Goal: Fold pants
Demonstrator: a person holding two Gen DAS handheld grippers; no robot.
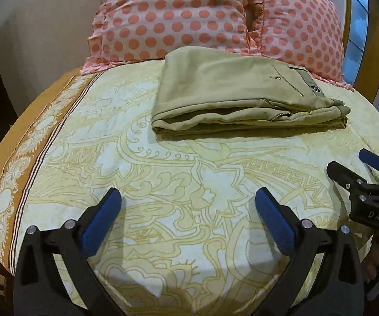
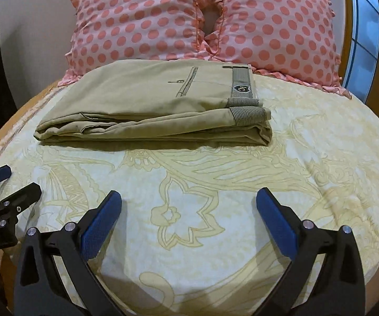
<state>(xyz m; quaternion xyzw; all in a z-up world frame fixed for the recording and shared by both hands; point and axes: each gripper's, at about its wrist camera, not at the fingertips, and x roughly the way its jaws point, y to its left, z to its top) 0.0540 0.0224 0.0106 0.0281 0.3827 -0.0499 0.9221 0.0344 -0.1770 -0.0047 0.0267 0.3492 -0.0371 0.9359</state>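
Observation:
The khaki pants (image 1: 231, 92) lie folded in a flat stack on the bed, waistband and grey label at the right end; they also show in the right wrist view (image 2: 147, 105). My left gripper (image 1: 188, 197) is open and empty, held above the sheet well short of the pants. My right gripper (image 2: 189, 197) is open and empty too, likewise back from the stack. The right gripper also shows at the right edge of the left wrist view (image 1: 347, 162), and the left gripper at the left edge of the right wrist view (image 2: 15, 181).
The bed has a cream floral sheet (image 1: 189, 173) with an orange border (image 1: 10, 163) along its left edge. Two pink polka-dot pillows (image 2: 142, 18) (image 2: 273, 26) stand behind the pants. A wooden frame and window (image 2: 365, 26) are at far right.

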